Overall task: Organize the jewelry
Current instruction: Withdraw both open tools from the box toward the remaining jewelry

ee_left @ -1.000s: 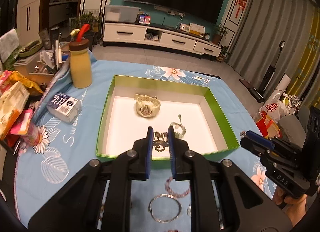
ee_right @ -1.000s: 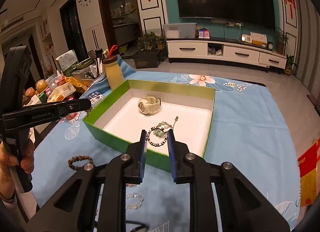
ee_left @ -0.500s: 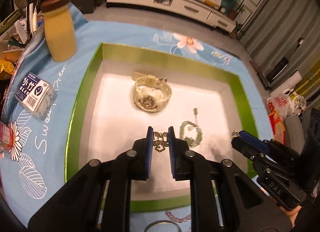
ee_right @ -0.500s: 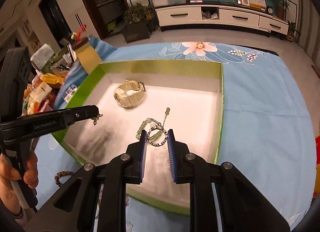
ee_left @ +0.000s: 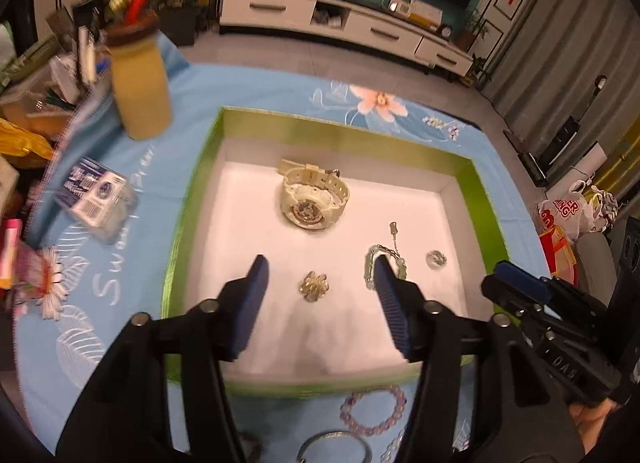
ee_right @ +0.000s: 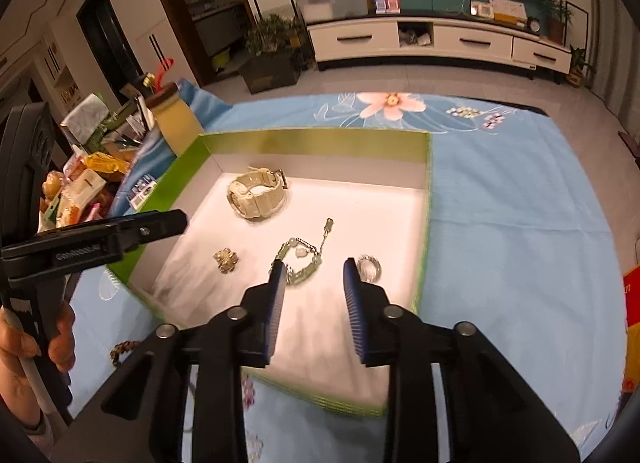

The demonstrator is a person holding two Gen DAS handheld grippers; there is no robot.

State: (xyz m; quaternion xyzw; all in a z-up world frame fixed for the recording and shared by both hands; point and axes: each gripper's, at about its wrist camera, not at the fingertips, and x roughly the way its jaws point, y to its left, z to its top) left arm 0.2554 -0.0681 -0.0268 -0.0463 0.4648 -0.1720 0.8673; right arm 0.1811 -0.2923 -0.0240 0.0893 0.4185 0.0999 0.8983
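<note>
Both the left tongs and the right tongs are opening, empty, above the tray, so the bead bracelet on the worktop behind them lies nearest the left.

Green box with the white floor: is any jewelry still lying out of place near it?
Yes. A purple bead bracelet and a plain silver bangle lie on the blue flowered cloth in front of the green box, not inside it; a brown bead bracelet lies there too.
</note>
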